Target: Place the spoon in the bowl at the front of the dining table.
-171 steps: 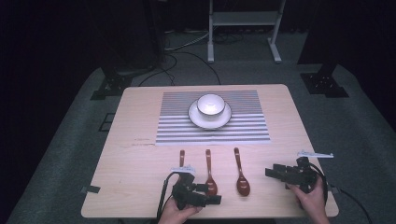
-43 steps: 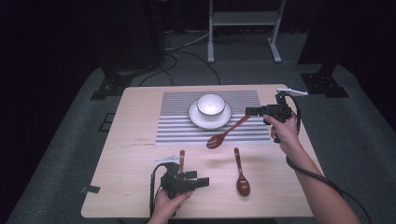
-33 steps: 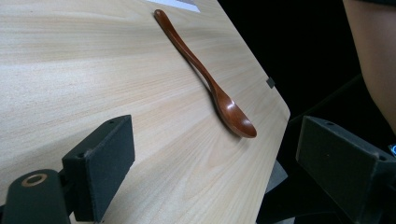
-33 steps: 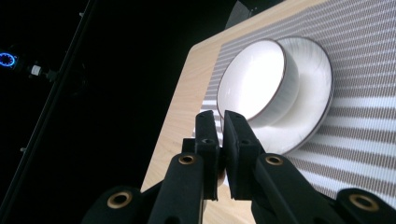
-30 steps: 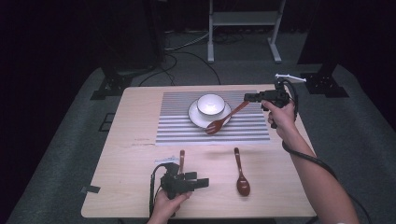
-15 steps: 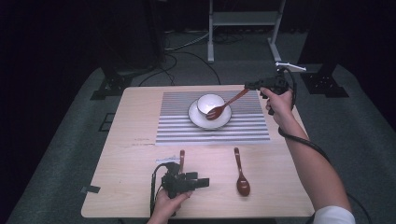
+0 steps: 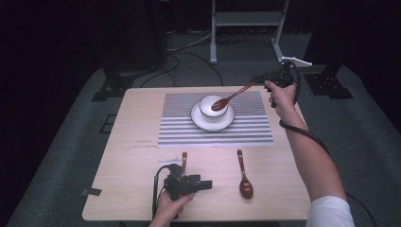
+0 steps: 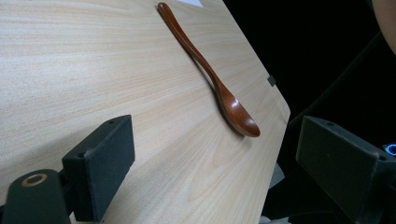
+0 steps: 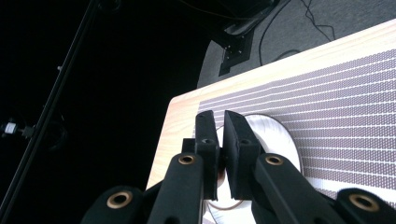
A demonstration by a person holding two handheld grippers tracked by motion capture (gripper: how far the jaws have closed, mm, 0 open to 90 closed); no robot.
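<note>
A white bowl (image 7: pixel 208 103) stands on a saucer (image 7: pixel 212 124) on a striped mat (image 7: pixel 179 124). My right gripper (image 7: pixel 257 79) is raised past the mat's far right corner and is shut on the handle of a brown wooden spoon (image 7: pixel 231 97), whose head rests in the bowl. In the right gripper view the jaws (image 9: pixel 218 121) are pressed together over the white saucer (image 9: pixel 278 135). My left gripper (image 7: pixel 207 184) rests open at the table's near edge. A second spoon (image 7: pixel 243 175) lies to its right, seen between the open jaws (image 8: pixel 217 135) as spoon (image 8: pixel 210 79). A third spoon (image 7: pixel 184 161) lies just behind the left gripper.
The wooden table (image 7: pixel 132 156) has a strip of tape (image 7: pixel 92 192) at its near left corner. Beyond the far edge, a metal stand (image 7: pixel 246 19) and cables sit on the grey floor. Dark equipment bases flank the table.
My right gripper lifted a spoon from the near table, carried it up and away, and now the spoon's head sits in the bowl. The left gripper has stayed put.
</note>
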